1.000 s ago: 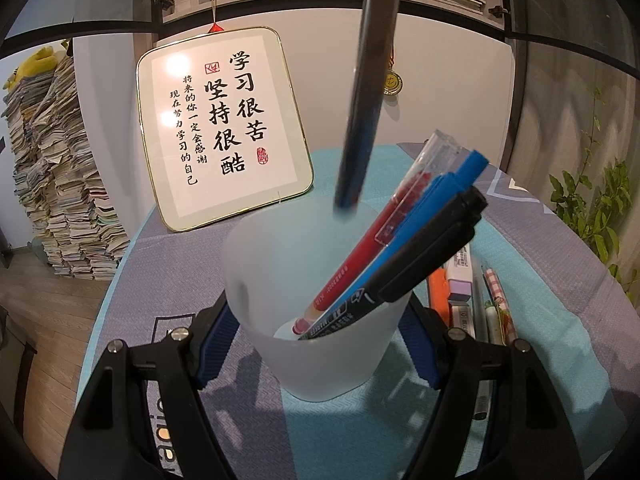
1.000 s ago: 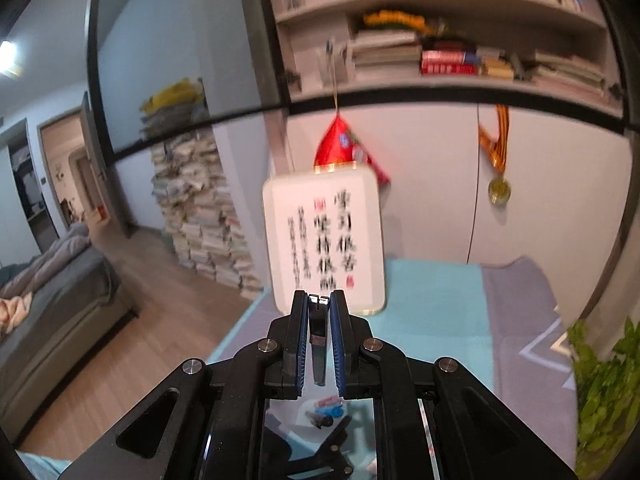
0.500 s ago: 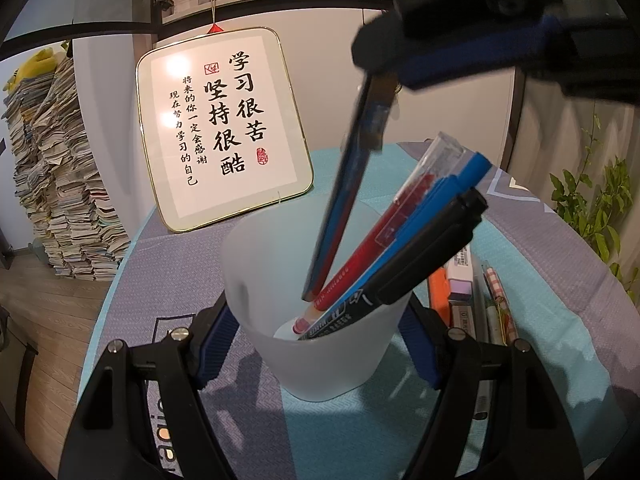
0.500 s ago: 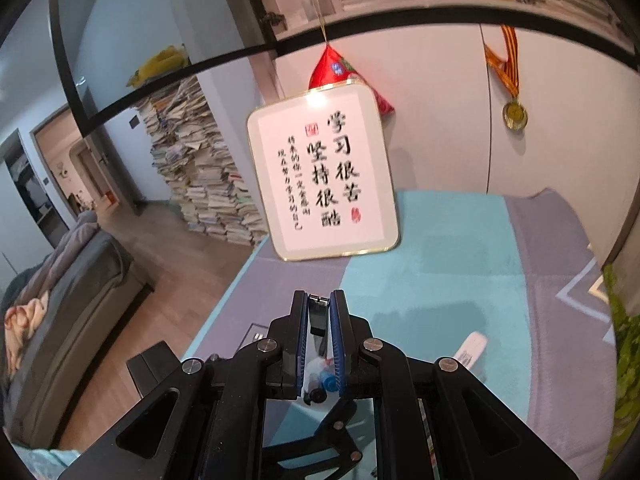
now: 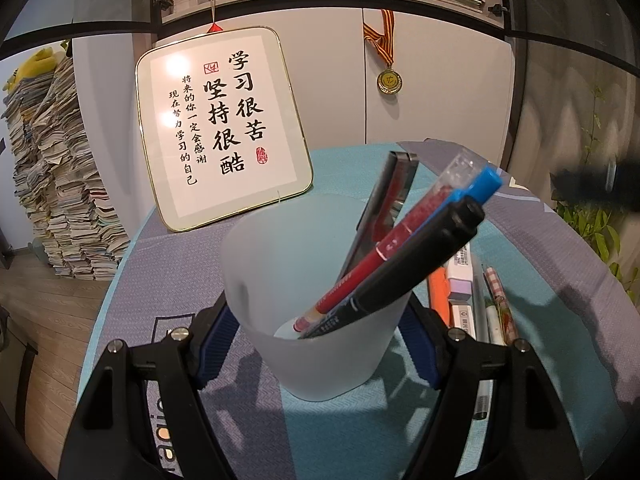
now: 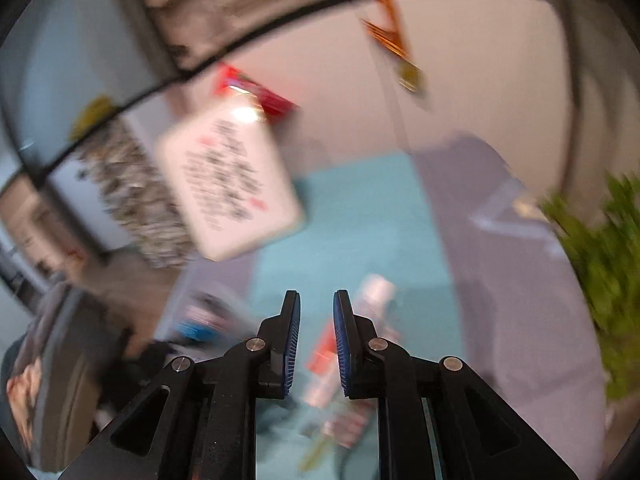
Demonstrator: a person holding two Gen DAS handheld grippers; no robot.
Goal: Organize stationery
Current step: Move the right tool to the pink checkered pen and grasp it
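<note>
My left gripper (image 5: 316,320) is shut on a frosted plastic cup (image 5: 288,264) that stands on the table. In the cup lean a dark pen (image 5: 384,204), a red pen (image 5: 384,248), a blue-capped pen (image 5: 486,180) and a black marker (image 5: 420,260). My right gripper (image 6: 316,320) is open and empty, above the table; its view is blurred. It shows as a dark blur at the right edge of the left wrist view (image 5: 596,184). Loose pens and markers (image 5: 464,284) lie right of the cup.
A framed calligraphy sign (image 5: 222,128) leans against the white cabinet behind the table. A medal (image 5: 389,80) hangs on the cabinet. A green plant (image 5: 596,220) stands at the right. Book stacks (image 5: 52,184) stand on the floor at left.
My right gripper lowered the dark pen into the cup, let go of it and opened. It has swung away to the right. The pen now leans in the cup.
</note>
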